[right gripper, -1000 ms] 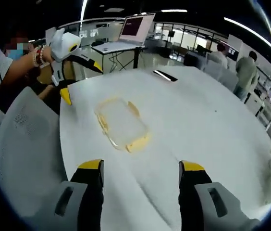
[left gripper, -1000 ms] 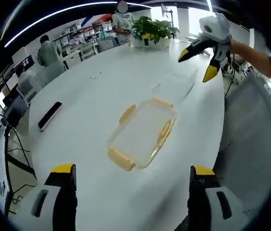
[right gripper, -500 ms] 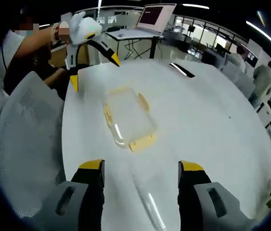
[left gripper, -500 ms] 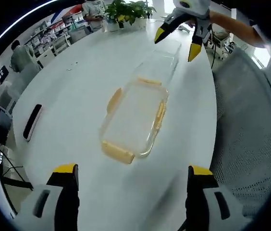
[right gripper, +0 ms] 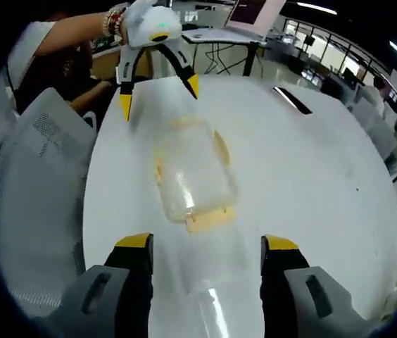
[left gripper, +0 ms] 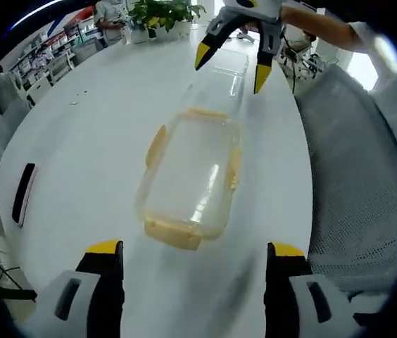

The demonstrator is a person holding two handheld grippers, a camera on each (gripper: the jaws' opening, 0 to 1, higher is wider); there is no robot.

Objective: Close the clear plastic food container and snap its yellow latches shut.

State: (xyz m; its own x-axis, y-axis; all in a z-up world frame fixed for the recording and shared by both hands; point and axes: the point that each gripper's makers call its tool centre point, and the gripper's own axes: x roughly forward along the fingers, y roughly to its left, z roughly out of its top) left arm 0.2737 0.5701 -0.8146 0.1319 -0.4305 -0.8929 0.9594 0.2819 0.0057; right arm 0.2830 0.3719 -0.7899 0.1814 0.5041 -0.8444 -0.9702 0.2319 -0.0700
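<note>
Lying flat near the edge of the white surface (left gripper: 79,141), the clear container (left gripper: 188,179) sat between both grippers, its yellow latches (left gripper: 172,232) splayed outward, unsnapped. A clear lid (left gripper: 228,65) seemed to rest apart beyond it, though glare blurred it. The left gripper (right gripper: 158,86) and right gripper (left gripper: 230,62) faced each other across the box, fingers apart, empty. A dark phone (left gripper: 22,193) lay well aside; a mesh chair (left gripper: 350,183) crowded the surface's edge.
</note>
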